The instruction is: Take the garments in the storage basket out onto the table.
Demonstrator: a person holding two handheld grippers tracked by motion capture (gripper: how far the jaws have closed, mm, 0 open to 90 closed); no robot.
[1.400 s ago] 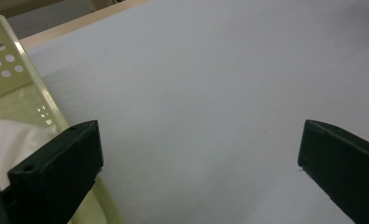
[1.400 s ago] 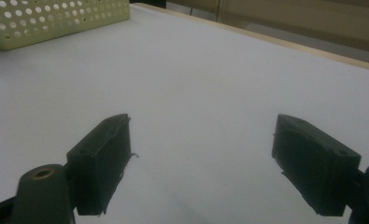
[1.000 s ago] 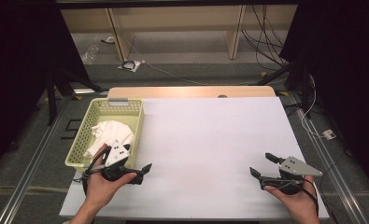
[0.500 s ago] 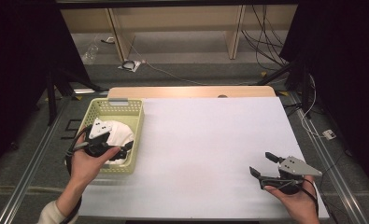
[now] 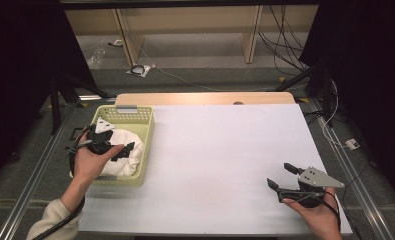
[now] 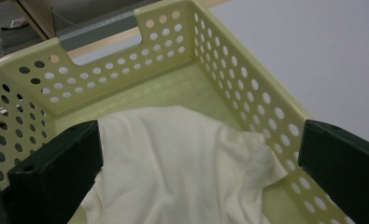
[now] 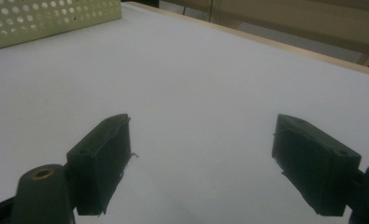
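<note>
Left gripper (image 5: 125,148) is positioned over the pale green perforated plastic basket (image 5: 146,131), which stands at the table's 9 o'clock edge. Its jaws are spread wide and hold nothing. In the left gripper view the two black jaws flank the crumpled white cloth (image 6: 182,163) lying on the basket floor; whether either jaw touches the fabric cannot be determined. The cloth occupies the near half of the basket, with bare floor visible toward the far wall and its handle cut-out.

Right gripper (image 5: 281,177) is held low at the table's 5 o'clock area, well apart from the basket. Its jaws are released, spread wide, with only the white table surface (image 7: 210,79) between them. The basket's corner (image 7: 51,18) appears at 11 o'clock in the right gripper view.
</note>
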